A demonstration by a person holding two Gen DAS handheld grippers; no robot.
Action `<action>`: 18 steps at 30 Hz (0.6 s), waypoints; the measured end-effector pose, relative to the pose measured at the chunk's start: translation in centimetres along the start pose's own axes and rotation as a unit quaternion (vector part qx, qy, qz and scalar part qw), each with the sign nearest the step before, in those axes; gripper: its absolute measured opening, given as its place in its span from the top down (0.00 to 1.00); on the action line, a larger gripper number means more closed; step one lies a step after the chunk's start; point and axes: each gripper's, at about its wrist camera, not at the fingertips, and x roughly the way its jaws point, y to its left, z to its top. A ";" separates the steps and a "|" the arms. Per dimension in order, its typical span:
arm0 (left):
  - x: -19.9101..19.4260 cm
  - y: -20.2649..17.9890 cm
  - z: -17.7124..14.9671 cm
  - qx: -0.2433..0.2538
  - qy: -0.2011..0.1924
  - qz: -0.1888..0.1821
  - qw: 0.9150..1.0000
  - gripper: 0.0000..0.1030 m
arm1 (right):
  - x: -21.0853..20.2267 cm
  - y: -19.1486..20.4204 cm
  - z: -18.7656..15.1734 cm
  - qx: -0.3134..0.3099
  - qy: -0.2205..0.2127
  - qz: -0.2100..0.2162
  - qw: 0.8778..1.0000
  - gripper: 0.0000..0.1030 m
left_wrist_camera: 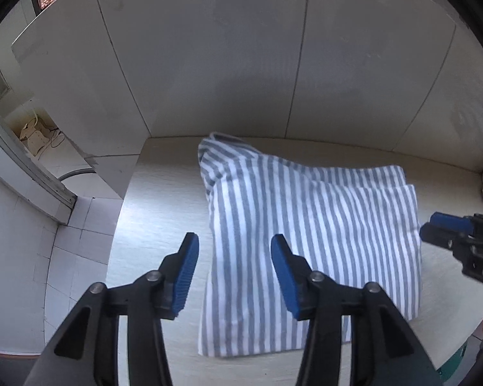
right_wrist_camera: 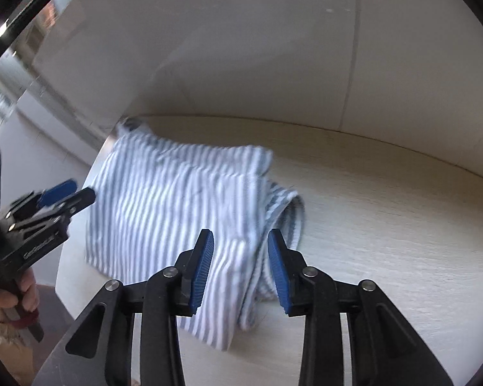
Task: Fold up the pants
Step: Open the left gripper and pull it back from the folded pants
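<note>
Both grippers, left [left_wrist_camera: 232, 251] and right [right_wrist_camera: 240, 246], hover wide-jawed, empty, above striped pants [left_wrist_camera: 309, 234].

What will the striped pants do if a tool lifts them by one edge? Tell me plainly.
The striped pants look like thin, soft cloth, so they would likely droop and hang limp. They lie in loose stacked layers with a rumpled end, so a one-edge lift would probably undo the fold. Pushed across the smooth table, they would likely bunch rather than slide whole.

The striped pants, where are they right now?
The pants lie folded on the pale table, near its left edge and the back wall, ahead of both open grippers, left and right.
</note>
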 end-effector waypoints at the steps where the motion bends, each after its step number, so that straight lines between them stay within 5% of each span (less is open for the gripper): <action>1: 0.5 -0.2 -0.4 -0.002 0.009 0.007 1.000 0.52 | 0.2 0.5 -0.4 -0.013 0.004 -0.001 1.000 0.65; 7: 3.0 0.8 -2.4 -0.046 0.038 0.019 0.998 0.52 | 3.0 0.8 -2.1 -0.053 0.032 -0.026 0.998 0.65; 11: 3.9 2.2 -2.8 -0.061 0.045 -0.005 0.997 0.50 | 4.3 0.0 -2.2 -0.027 0.046 -0.032 0.998 0.65; 18: 2.4 2.8 -2.3 -0.033 0.032 -0.024 0.999 0.51 | 1.8 1.1 -2.0 0.023 0.008 -0.053 0.998 0.65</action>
